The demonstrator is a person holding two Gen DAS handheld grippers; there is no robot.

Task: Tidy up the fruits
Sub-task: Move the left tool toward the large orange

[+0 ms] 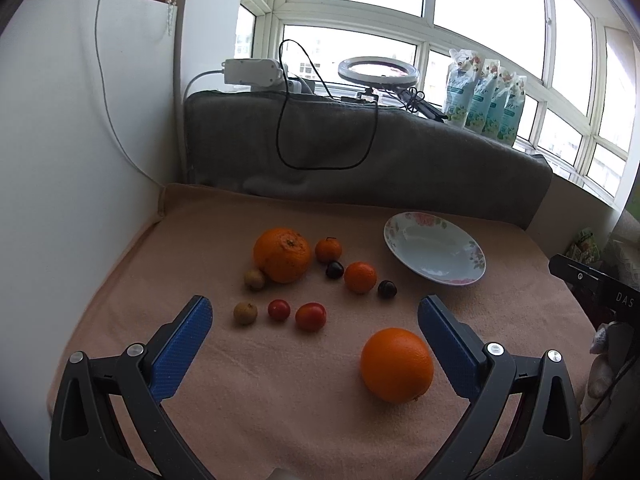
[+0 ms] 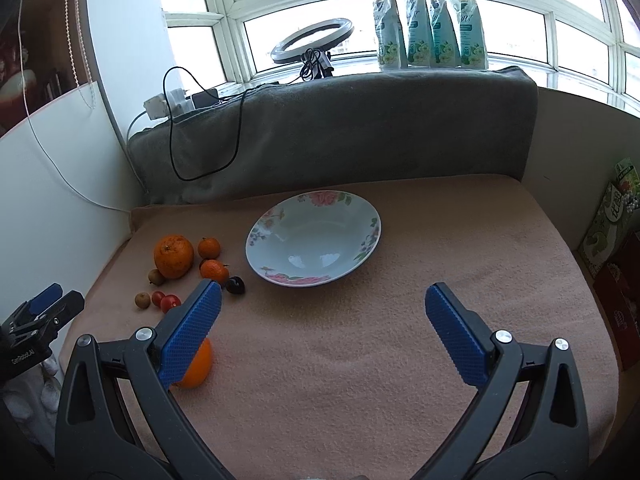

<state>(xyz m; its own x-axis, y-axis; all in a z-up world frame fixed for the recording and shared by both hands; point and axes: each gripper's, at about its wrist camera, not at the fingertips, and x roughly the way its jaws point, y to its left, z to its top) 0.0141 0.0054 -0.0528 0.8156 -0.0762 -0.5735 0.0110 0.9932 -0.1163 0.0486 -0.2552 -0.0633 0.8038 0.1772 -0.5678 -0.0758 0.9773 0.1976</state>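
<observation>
A floral white bowl [image 1: 435,254] [image 2: 313,238] sits empty on the pink cloth. Left of it lie a big bumpy orange [image 1: 282,255] [image 2: 173,256], two small mandarins [image 1: 360,277] [image 2: 214,270], two dark cherries [image 1: 334,270], two red cherry tomatoes [image 1: 310,316] [image 2: 170,302] and two brown longans [image 1: 245,313] [image 2: 142,299]. A smooth orange [image 1: 397,365] [image 2: 197,366] lies nearest. My left gripper [image 1: 316,312] is open above the cloth, the smooth orange by its right finger. My right gripper [image 2: 322,300] is open and empty in front of the bowl.
A grey padded backrest [image 2: 340,136] with a black cable stands behind the cloth. A white wall panel [image 1: 80,160] borders the left. A ring light [image 2: 312,40] and several refill pouches [image 2: 432,20] stand on the windowsill. Boxes [image 2: 608,224] stand at the right edge.
</observation>
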